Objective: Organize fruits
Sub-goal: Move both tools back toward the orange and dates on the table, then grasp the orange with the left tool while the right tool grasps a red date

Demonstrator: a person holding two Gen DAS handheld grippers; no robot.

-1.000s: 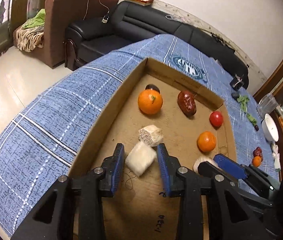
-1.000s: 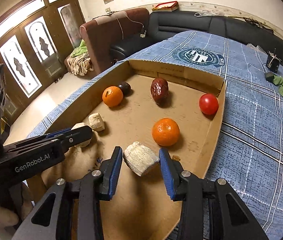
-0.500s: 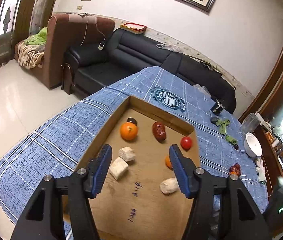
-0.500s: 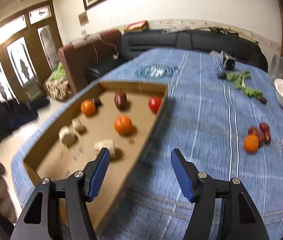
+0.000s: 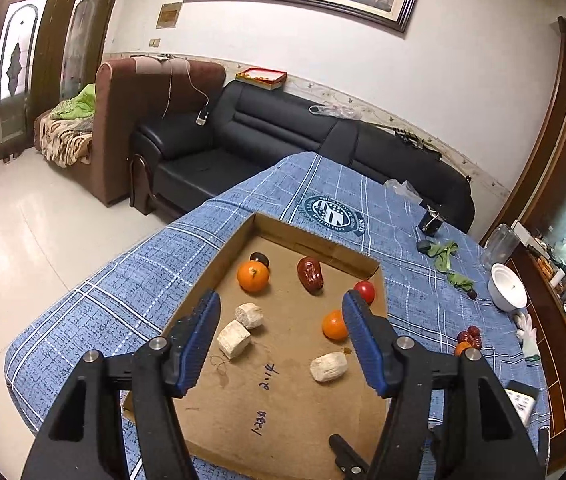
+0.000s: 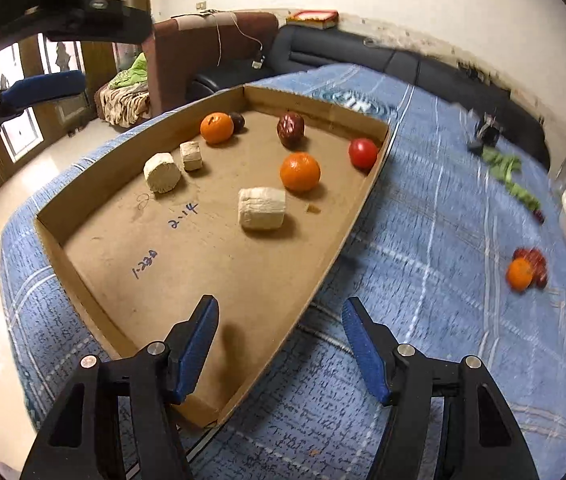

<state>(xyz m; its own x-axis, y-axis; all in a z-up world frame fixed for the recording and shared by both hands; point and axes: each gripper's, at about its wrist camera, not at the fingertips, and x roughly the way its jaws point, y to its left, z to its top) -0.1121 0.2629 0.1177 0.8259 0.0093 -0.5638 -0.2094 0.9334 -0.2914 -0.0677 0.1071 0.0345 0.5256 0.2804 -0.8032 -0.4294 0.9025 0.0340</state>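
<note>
Two inked numbers (image 6: pixel 182 216), cardboard tray (image 6: pixel 335 256).

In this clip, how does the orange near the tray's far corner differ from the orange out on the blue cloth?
The far-corner orange lies inside the cardboard tray; the cloth orange lies outside it on the blue tablecloth. The far-corner orange touches one dark round fruit; the cloth orange sits against a cluster of dark red fruits. Both look round, orange and ungripped.
</note>
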